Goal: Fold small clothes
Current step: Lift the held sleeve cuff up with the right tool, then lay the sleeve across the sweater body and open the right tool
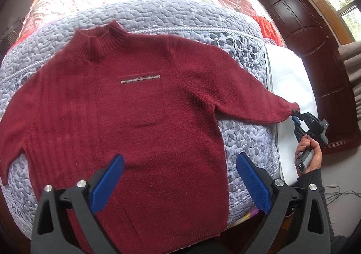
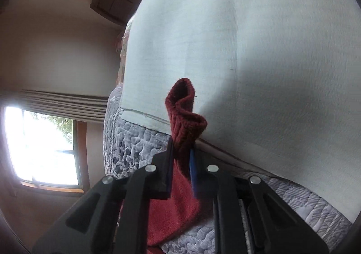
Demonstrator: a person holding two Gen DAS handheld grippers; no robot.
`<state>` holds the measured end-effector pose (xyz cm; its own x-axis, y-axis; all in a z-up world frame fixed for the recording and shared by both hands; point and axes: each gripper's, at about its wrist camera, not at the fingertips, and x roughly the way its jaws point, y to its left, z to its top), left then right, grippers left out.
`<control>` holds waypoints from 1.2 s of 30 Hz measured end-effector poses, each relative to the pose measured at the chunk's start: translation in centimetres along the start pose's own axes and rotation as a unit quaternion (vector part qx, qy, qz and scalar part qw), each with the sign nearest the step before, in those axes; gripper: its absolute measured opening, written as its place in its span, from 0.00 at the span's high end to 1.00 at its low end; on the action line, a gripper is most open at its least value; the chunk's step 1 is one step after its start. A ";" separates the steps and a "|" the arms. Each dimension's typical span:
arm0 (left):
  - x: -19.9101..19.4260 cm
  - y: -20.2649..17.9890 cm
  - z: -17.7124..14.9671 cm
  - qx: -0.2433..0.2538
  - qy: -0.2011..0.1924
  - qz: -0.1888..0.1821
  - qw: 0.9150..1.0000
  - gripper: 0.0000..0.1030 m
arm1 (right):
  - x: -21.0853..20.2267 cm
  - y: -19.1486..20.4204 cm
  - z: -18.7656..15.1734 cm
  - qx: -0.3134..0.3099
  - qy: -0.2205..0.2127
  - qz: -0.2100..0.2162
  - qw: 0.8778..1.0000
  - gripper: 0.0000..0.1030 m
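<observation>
Lying flat on the grey quilt [image 1: 158,15], front up, was one red sweater [image 1: 135,100] with one zipped chest pocket [image 1: 142,100]. The left gripper [image 1: 180,177] hovered over its hem, both blue pads wide apart and holding nothing. The right gripper [image 2: 181,161] (held in one hand [image 1: 309,152]) was clamped on the sleeve cuff [image 2: 185,107] at the quilt's right edge, beside a white sheet [image 2: 248,39].

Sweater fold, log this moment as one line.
sweater flat on bed | right gripper shut on cuff | left gripper open above hem
</observation>
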<state>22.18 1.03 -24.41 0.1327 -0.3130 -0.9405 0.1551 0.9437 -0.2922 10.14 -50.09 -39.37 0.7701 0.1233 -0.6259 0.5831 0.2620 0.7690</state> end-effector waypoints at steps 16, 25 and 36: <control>-6.6 11.2 -2.6 -0.122 -0.056 -0.036 0.990 0.04 | -4.4 27.5 -13.1 -0.368 -0.006 0.009 0.930 0.89; -8.2 17.7 -3.9 -0.171 -0.071 -0.038 0.982 0.04 | 0.3 35.3 -28.0 -0.520 0.045 0.016 0.853 0.89; -8.5 25.0 -2.0 -0.259 -0.124 -0.144 0.947 0.04 | 11.1 32.6 -45.6 -0.639 0.146 -0.028 0.755 0.89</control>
<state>22.95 27.47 -24.08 0.3940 -0.5205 -0.7575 -0.2733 0.7206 -0.6373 25.90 3.45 -27.15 0.5545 0.2344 -0.7985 -0.2565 0.9609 0.1040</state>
